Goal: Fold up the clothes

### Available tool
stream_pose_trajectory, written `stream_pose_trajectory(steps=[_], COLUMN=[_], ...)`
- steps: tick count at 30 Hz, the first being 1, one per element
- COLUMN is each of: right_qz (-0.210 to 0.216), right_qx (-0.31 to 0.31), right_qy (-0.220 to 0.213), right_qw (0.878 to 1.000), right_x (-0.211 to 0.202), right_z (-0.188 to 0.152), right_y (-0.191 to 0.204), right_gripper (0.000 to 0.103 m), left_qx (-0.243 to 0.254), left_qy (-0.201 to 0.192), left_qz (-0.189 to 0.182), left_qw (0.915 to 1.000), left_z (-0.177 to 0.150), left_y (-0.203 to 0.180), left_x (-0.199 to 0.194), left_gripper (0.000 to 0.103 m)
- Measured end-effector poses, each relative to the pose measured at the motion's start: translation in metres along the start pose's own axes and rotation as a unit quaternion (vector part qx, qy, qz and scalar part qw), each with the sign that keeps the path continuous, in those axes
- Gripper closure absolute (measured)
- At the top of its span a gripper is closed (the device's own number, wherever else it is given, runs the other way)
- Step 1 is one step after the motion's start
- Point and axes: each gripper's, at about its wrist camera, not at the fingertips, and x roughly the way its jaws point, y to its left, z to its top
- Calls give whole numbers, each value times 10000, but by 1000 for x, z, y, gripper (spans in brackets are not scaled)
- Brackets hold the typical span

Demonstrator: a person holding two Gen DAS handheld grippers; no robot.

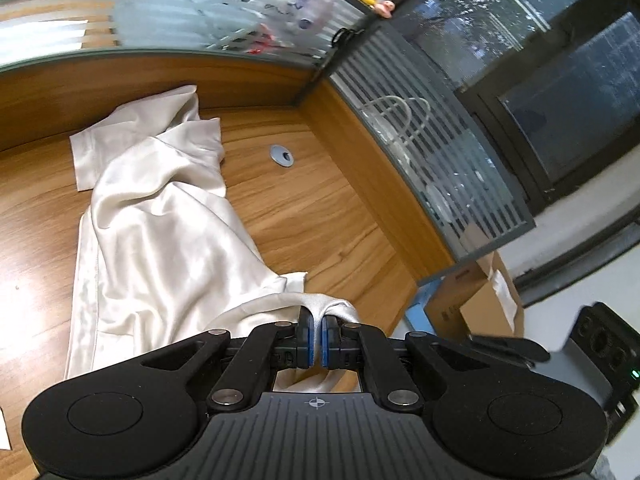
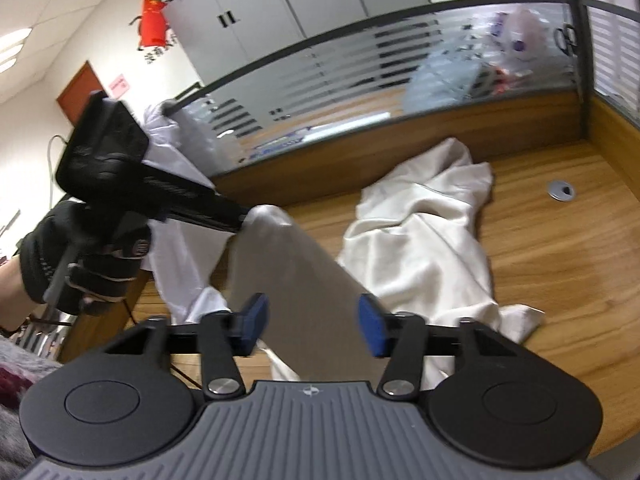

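Left wrist view: the left gripper [image 1: 316, 320] is clamped tight on a bunched corner of the white garment [image 1: 160, 216], its blue pads [image 1: 306, 334] pressed together with cloth pinched between them. The rest of the garment lies crumpled on the wooden desk [image 1: 320, 208], trailing away from the pinch toward the far partition [image 1: 160, 20], clear of the round cable grommet [image 1: 282, 155]. Holding a corner in this way probably serves to lift and spread the fabric before a fold. Right wrist view: the right gripper [image 2: 310, 320] stands with its jaws apart; a stretched band of the garment [image 2: 296, 280] passes between the blue pads [image 2: 372, 330], and no pad visibly presses on it. That band runs taut up to the left gripper [image 2: 244, 218], carried by a gloved hand [image 2: 84, 256] at the left, while the bulk of the cloth rests on the desk [image 2: 560, 264] near the grommet [image 2: 562, 191]. The tension likely presents a straight edge, so the right jaws can close on it and the two grips can open the garment flat
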Motion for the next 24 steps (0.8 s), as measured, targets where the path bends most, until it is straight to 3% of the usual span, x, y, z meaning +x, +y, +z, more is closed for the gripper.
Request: stream_pose_trajectory(steps=[1, 4, 6, 8, 9, 13, 18, 21, 24], right_qz=[7, -72, -312, -507, -522, -629, -886, -931, -937], right_qx=[-10, -53, -158, -277, -288, -174, -88, -136, -218], right_qy=[0, 28, 85, 165, 195, 375, 468, 408, 336], right_qw=[10000, 10000, 9994, 9982, 9980, 9972, 9949, 9947, 9948], right_x=[4, 17, 30, 43, 48, 60, 62, 57, 52], right_z=[2, 7, 7, 3, 0, -11, -19, -18, -17], right_y=[5, 18, 26, 31, 32, 26, 16, 15, 15], right_gripper=[77, 77, 62, 39, 36, 34, 34, 34, 34], left_qx=[-31, -115, -159, -132, -118, -102, 392, 765, 889], left_qy=[-18, -120, -208, -359, -456, -955, -1733, -1698, -1318], left_qz=[22, 46, 54, 66, 75, 28, 23, 236, 474], left_qw=[10000, 9999, 9996, 9992, 9989, 9954, 9841, 9822, 9862], left_z=[0, 2, 4, 7, 9, 23, 42, 44, 35], left_y=[-1, -2, -3, -7, -9, -15, -39, -51, -48], left_x=[1, 2, 1, -2, -6, -24, -56, -54, -34], left_gripper=[98, 98, 98, 98, 98, 98, 98, 97, 97])
